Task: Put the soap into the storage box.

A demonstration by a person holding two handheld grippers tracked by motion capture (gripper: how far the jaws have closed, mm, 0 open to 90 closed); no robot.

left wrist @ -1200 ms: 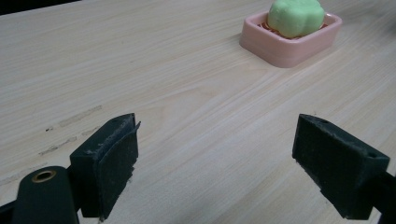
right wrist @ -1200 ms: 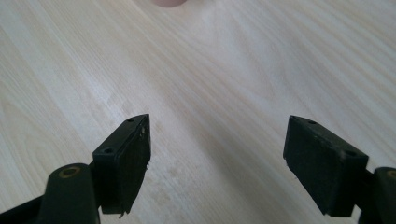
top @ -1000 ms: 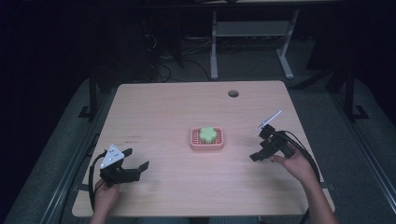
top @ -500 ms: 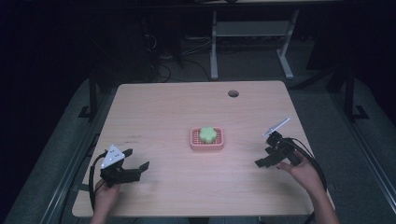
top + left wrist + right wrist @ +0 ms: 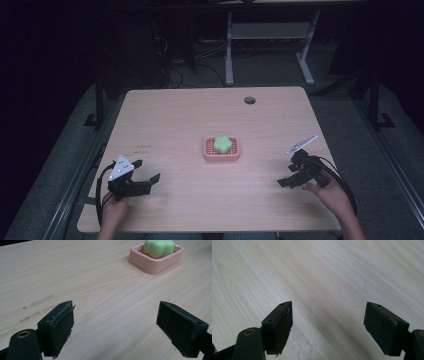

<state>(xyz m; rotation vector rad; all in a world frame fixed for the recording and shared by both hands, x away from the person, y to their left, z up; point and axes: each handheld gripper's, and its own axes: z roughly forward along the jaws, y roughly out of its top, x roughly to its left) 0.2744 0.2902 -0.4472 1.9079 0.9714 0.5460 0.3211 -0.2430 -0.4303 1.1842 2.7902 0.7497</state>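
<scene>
both grippers gape — soap (in dish) between.

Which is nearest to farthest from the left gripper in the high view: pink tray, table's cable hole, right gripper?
1. pink tray, mid-table, right of and beyond the left gripper.
2. right gripper, across the table near its right edge.
3. cable hole, far right part of the table.

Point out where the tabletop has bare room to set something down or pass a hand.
Bare wood runs from the pink dish back to the grommet hole, and between the dish and each open gripper: left gripper, right gripper. The only crowded spot is the dish holding the green soap at the center.
</scene>
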